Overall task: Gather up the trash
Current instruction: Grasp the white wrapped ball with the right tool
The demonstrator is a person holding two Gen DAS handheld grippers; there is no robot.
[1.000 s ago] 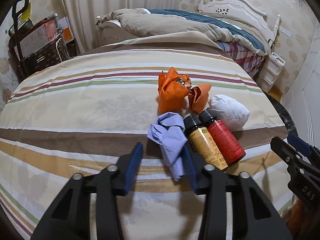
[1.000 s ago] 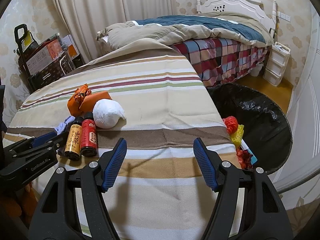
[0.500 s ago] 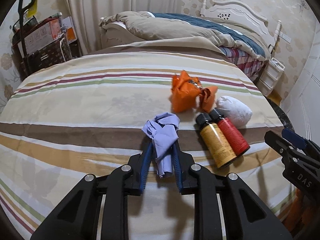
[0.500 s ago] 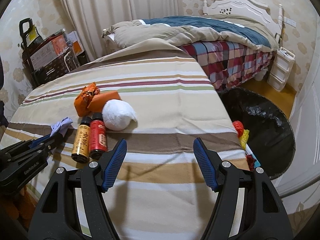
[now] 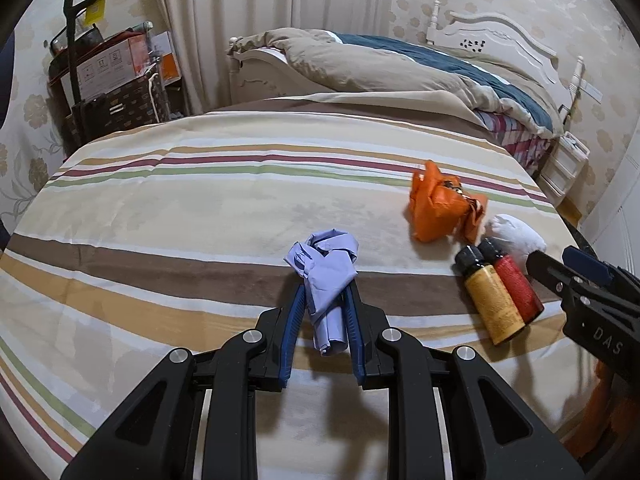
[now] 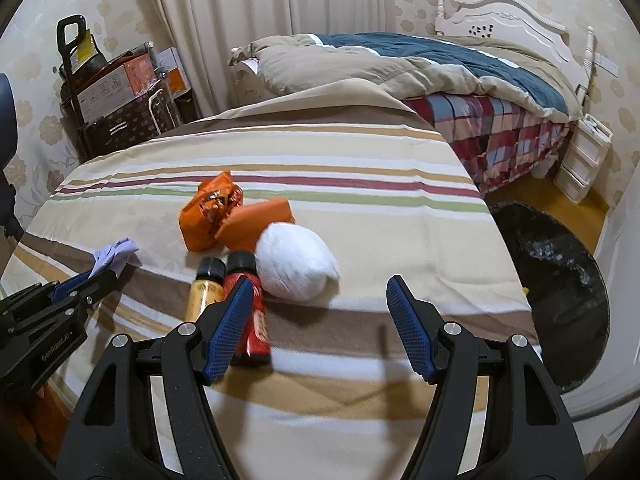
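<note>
My left gripper is shut on a crumpled lilac paper wad, held just above the striped cloth; the wad also shows in the right wrist view. To its right lie an orange wrapper, a white wad, a yellow bottle and a red bottle. My right gripper is open and empty, hovering just in front of the white wad and over the red bottle beside the yellow bottle. The orange wrapper lies behind them.
A black-lined trash bin stands on the floor to the right of the striped table. A bed with quilts is behind. A cart with boxes stands at the back left.
My left gripper closed on the lilac wad and pulled it left, away from the bottles. My right gripper moved left and forward toward the bottles and white wad.
</note>
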